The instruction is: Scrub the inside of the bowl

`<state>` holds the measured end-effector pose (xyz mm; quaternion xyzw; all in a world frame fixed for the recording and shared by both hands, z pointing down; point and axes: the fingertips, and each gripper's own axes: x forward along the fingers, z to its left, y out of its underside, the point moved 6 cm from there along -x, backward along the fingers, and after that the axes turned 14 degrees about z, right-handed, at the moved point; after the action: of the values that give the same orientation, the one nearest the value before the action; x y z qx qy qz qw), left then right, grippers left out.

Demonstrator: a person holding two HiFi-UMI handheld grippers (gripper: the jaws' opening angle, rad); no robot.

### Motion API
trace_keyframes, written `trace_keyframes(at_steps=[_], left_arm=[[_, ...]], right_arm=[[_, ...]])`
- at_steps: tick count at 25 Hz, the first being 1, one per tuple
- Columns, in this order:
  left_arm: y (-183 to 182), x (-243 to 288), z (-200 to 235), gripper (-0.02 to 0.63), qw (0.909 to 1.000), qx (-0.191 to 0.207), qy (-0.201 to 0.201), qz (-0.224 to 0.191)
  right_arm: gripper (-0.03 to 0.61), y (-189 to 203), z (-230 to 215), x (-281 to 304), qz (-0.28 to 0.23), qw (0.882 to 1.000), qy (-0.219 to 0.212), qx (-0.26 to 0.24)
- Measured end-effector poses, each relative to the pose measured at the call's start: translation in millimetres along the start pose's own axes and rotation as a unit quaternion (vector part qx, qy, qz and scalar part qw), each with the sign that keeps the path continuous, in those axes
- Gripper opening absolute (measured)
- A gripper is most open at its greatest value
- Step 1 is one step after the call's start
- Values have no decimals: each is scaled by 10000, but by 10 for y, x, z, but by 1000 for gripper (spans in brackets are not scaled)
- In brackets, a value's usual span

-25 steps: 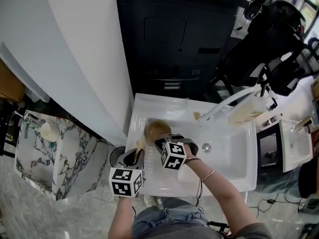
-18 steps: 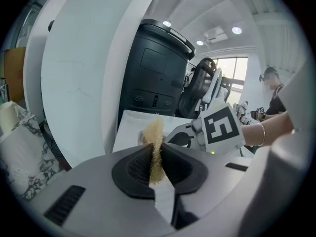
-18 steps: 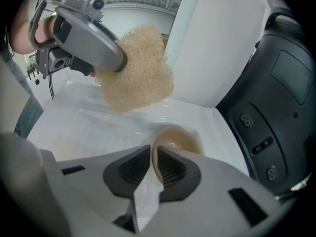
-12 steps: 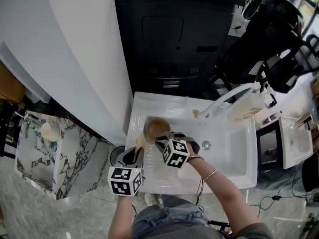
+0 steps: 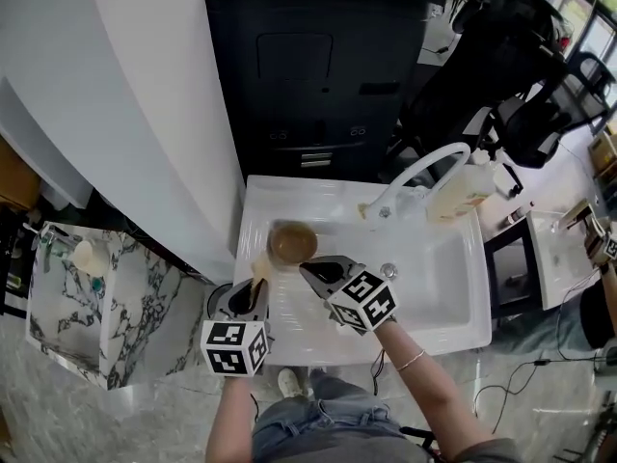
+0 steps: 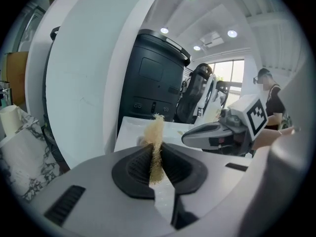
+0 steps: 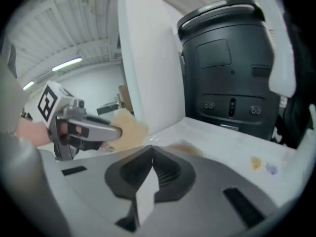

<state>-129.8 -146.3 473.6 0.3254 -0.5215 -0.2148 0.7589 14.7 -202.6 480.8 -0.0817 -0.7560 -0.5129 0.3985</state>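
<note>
A brown bowl (image 5: pixel 292 242) sits upright in the back left of the white sink (image 5: pixel 453 340). My left gripper (image 5: pixel 258 295) hangs just in front of it, shut on a tan scrub pad (image 5: pixel 260 270) that sticks up from the jaws toward the bowl's near rim. The left gripper view shows the pad (image 6: pixel 156 132) pinched edge-on between the black pads of that gripper (image 6: pixel 157 149). My right gripper (image 5: pixel 310 270) is to the right of the bowl, apart from it, its jaws together with nothing between them (image 7: pixel 150 154). A brown sliver of the bowl (image 7: pixel 186 149) shows past them.
A curved white faucet (image 5: pixel 424 167) and a soap bottle (image 5: pixel 461 193) stand at the sink's back right; the drain (image 5: pixel 388 271) lies mid-basin. A tall black bin (image 5: pixel 308 75) stands behind the sink, a white wall at its left. A marble-topped stand (image 5: pixel 77 307) with a cup is at far left.
My right gripper has drawn back from the bowl's rim and swung rightward. The bowl stays in the sink. My left gripper and pad have barely moved.
</note>
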Motion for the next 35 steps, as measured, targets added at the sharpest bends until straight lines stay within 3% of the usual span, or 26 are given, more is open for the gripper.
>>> trace_keyframes(at_steps=[4, 10, 22, 35], left_arm=[[16, -69, -68, 46, 9999, 86, 9, -112], [86, -229, -145, 46, 9994, 220, 31, -261], [180, -599, -267, 46, 9970, 396, 50, -661], [308, -824, -357, 46, 9945, 563, 125, -870]], right_arm=[[12, 61, 108, -204, -564, 9956, 26, 744], [11, 157, 310, -403, -1104, 9858, 279, 1238], [9, 350, 618, -663, -1386, 9773, 965, 1282], [9, 444, 892, -789, -1569, 9677, 1134, 1617]])
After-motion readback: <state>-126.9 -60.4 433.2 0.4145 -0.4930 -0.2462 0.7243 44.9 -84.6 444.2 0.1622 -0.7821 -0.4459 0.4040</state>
